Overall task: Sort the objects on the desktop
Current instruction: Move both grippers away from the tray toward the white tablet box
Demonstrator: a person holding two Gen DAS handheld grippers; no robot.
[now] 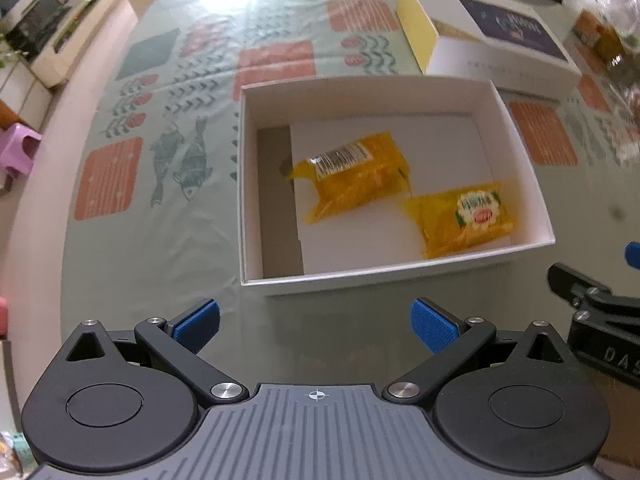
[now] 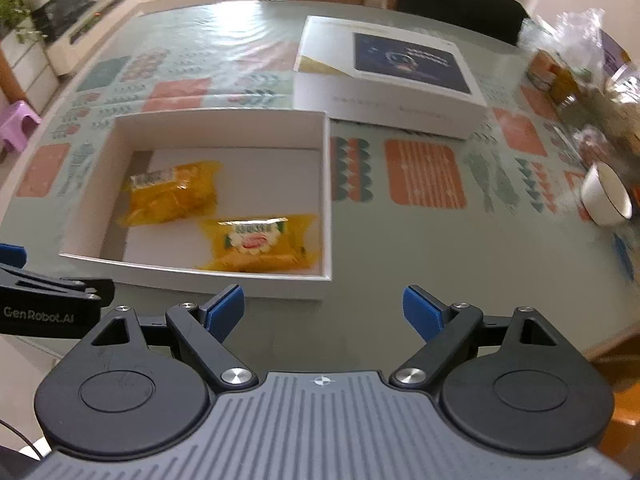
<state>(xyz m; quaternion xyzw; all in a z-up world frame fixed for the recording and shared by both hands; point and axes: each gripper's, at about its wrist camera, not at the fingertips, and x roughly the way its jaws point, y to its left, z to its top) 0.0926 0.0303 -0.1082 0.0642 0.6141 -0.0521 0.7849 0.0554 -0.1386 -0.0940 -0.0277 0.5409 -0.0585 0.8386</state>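
An open white box (image 1: pixel 516 120) (image 2: pixel 327 184) lies on the patterned tablecloth. Two yellow snack packets lie inside it: one with its barcode up (image 1: pixel 354 178) (image 2: pixel 174 194), one with its label up (image 1: pixel 464 218) (image 2: pixel 260 242). My left gripper (image 1: pixel 316 326) is open and empty, just short of the box's near wall. My right gripper (image 2: pixel 324 312) is open and empty, near the box's front right corner. Each gripper shows at the edge of the other's view, the right in the left wrist view (image 1: pixel 592 300) and the left in the right wrist view (image 2: pixel 52 296).
The box's lid (image 1: pixel 492 36) (image 2: pixel 392 76), white with a dark picture, lies behind the box. A white bowl (image 2: pixel 606 196), plastic bags and jars (image 2: pixel 576 60) crowd the right side. Chairs (image 2: pixel 460 0) stand behind the table. A purple stool (image 1: pixel 18 148) stands on the floor at left.
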